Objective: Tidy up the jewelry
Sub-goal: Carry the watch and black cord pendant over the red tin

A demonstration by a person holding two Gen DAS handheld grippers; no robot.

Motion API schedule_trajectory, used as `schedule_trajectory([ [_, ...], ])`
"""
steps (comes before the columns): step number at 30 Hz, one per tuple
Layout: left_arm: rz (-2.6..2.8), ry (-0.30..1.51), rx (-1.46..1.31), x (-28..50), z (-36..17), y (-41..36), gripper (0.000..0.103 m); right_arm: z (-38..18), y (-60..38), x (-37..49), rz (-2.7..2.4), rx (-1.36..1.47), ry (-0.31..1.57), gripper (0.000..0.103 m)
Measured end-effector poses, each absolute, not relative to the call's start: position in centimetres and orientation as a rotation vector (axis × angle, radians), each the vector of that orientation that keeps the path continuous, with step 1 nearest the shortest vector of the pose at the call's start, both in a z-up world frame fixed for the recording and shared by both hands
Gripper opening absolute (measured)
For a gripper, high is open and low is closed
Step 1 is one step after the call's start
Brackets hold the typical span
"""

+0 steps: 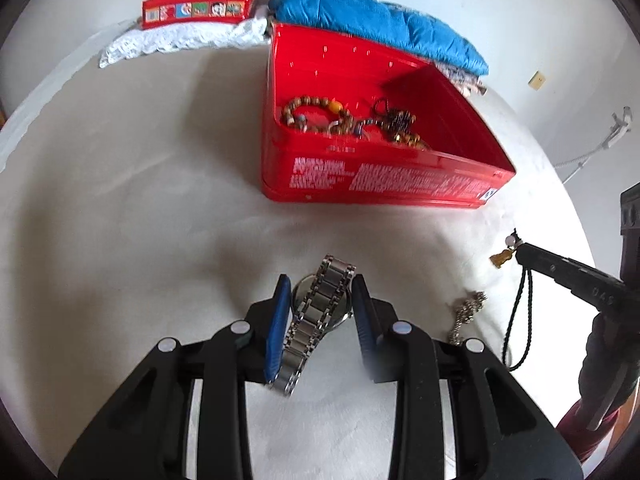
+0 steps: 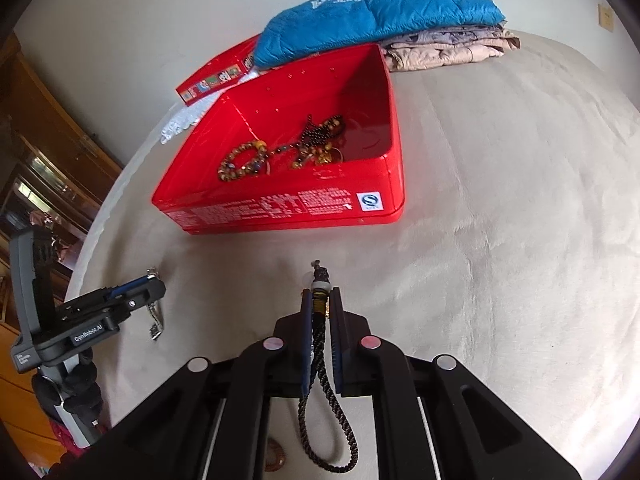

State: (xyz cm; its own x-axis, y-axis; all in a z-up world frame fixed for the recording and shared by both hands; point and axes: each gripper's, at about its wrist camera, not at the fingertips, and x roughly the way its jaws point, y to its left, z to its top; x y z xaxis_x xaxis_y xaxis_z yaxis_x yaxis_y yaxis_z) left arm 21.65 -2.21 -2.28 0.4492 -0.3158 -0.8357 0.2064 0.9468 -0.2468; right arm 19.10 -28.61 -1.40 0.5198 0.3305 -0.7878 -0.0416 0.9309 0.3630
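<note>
A red tin box (image 1: pixel 384 184) (image 2: pixel 288 210) lies open on the bed, with bead bracelets (image 1: pixel 316 114) (image 2: pixel 244 160) and darker bead jewelry (image 1: pixel 400 124) (image 2: pixel 320 132) inside. My left gripper (image 1: pixel 320 292) (image 2: pixel 150 286) is closed on a silver metal watch (image 1: pixel 320 312), just above the cover, in front of the box. My right gripper (image 2: pixel 320 300) (image 1: pixel 520 254) is shut on a dark braided cord pendant (image 2: pixel 320 344) with a gold charm (image 1: pixel 502 258); its loop hangs down. A silver chain (image 1: pixel 466 312) lies on the cover between the two grippers.
The box's red lid (image 1: pixel 200 6) (image 2: pixel 216 76) lies behind on white lace (image 1: pixel 176 38). A folded blue quilted jacket (image 1: pixel 376 20) (image 2: pixel 372 16) and folded beige cloth (image 2: pixel 448 48) sit behind the box. Wooden furniture (image 2: pixel 52 140) stands left of the bed.
</note>
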Motion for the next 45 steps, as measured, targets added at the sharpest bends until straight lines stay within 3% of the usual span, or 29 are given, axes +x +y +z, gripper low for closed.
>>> schedule_trajectory([
  [26, -0.399, 0.903, -0.108, 21.0, 6.6, -3.4, 0.03, 6.6, -27.9, 19.4, 0.262, 0.276, 0.85, 0.008],
  [37, -0.427, 0.827, -0.137, 26.5, 10.4, -5.9, 0.03, 11.5, -28.1, 24.6, 0.232, 0.284, 0.737, 0.008],
  [45, -0.411, 0.81, -0.159, 32.3, 9.4, -7.5, 0.03, 10.5, -28.3, 31.5, 0.201, 0.287, 0.72, 0.008],
])
